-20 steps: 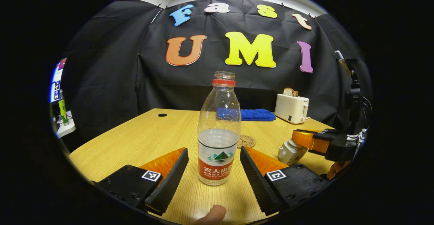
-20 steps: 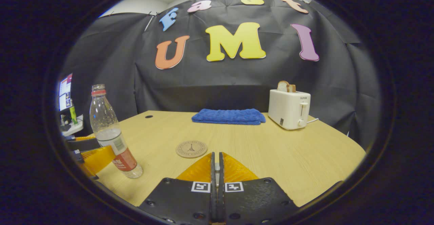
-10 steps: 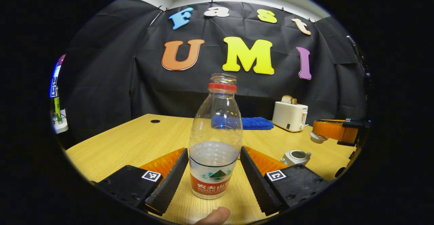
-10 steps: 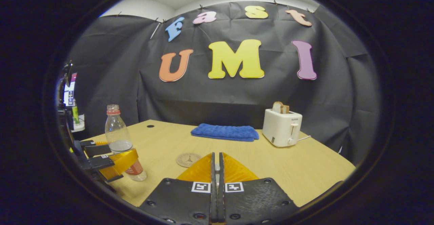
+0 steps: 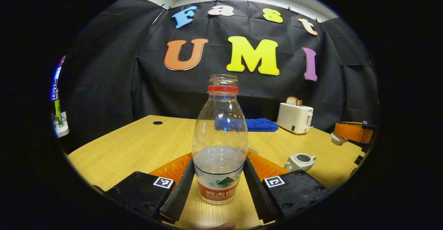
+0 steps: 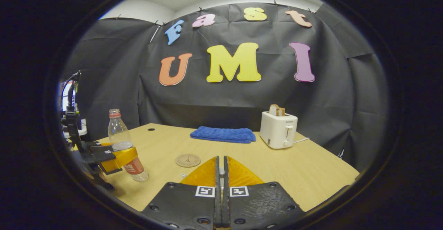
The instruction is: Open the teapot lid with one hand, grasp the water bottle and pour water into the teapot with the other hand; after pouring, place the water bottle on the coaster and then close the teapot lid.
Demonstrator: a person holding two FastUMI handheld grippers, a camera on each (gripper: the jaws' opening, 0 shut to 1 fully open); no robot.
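Left gripper view: your left claw (image 5: 219, 188) grips the water bottle (image 5: 220, 143), uncapped, part full, upright on the tabletop (image 5: 138, 147); the teapot (image 5: 299, 161) sits lidless to its right. Right gripper view: your right claw (image 6: 220, 174) is pinched closed, with the coaster (image 6: 188, 160) just ahead.

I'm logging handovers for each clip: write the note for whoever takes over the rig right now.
Left tongs: closed around the water bottle, which stands on the table.
Right tongs: shut, holding the teapot lid up and to the side.
The teapot sits open on the table; the coaster is bare.
Done: lid off, bottle gripped.
Left: lift, pour, set bottle on coaster, close lid.
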